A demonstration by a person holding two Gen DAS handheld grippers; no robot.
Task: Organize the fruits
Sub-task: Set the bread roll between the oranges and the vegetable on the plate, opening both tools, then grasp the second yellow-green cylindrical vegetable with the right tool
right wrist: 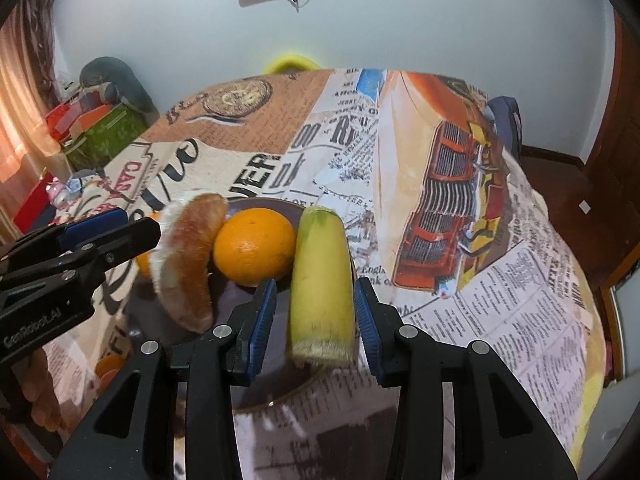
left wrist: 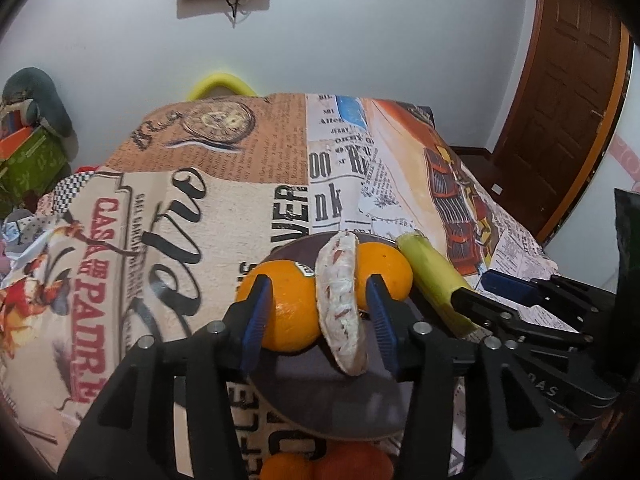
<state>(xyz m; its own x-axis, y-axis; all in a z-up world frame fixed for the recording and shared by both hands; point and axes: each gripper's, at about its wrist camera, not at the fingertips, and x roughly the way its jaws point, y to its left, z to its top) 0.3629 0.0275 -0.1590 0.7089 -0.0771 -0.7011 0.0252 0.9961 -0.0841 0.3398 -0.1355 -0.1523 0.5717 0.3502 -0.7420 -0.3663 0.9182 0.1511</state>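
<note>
Dark plate (left wrist: pixel 320 408) on the newsprint tablecloth (left wrist: pixel 192 208), holding 2 oranges: 1 at 9 o'clock (left wrist: pixel 288 308), 1 at 1 o'clock (left wrist: pixel 384 272), with a peeled pomelo segment (left wrist: pixel 340 304) upright between them. Left gripper (left wrist: pixel 316 320) spread wide around the segment, pads clear of it. Right gripper (right wrist: pixel 314 316) also parted, straddling a yellow-green cut stalk, probably sugarcane (right wrist: pixel 322 284), lying at the plate's 3 o'clock rim; blue pads (right wrist: pixel 262 316) not touching it. Best to close slowly on the segment's flat faces with light pressure, since soft and likely to tear, and to steer clear of the 9 o'clock orange. Likewise centre the stalk before squeezing.
</note>
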